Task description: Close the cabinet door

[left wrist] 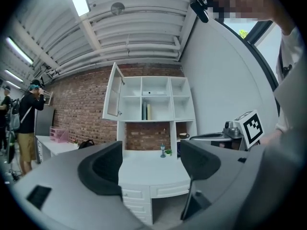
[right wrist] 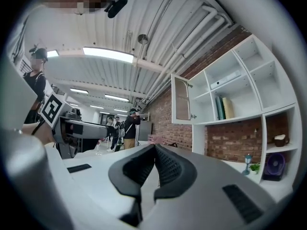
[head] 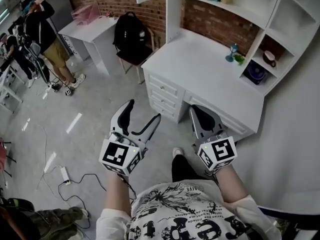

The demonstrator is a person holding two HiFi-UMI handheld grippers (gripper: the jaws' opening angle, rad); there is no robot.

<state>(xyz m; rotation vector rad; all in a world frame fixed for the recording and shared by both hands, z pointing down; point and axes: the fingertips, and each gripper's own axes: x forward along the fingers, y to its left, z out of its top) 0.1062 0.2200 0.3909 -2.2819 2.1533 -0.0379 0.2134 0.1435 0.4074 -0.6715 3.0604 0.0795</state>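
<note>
The cabinet door (left wrist: 114,91) stands open, swung out from the top-left compartment of the white shelf unit (left wrist: 158,96) — well ahead of and above both sets of fingers, touched by neither. In the right gripper view it hangs above the closed fingertips, its small knob on the edge next to the shelves. The left gripper (head: 145,110) has its fingers spread wide, with nothing between them but a far view of the desk (head: 200,69). The right gripper (head: 195,110) has its fingers pressed together, empty. Both point toward the desk, whose drawers (head: 162,96) show past the fingertips in the head view. Books (right wrist: 224,107) stand in the compartment right of the door. Off to the left of the left fingers — a black backpack (head: 129,31) on a chair (head: 136,58), and farther off a person (head: 47,34) beside another white table (head: 87,29)
</note>
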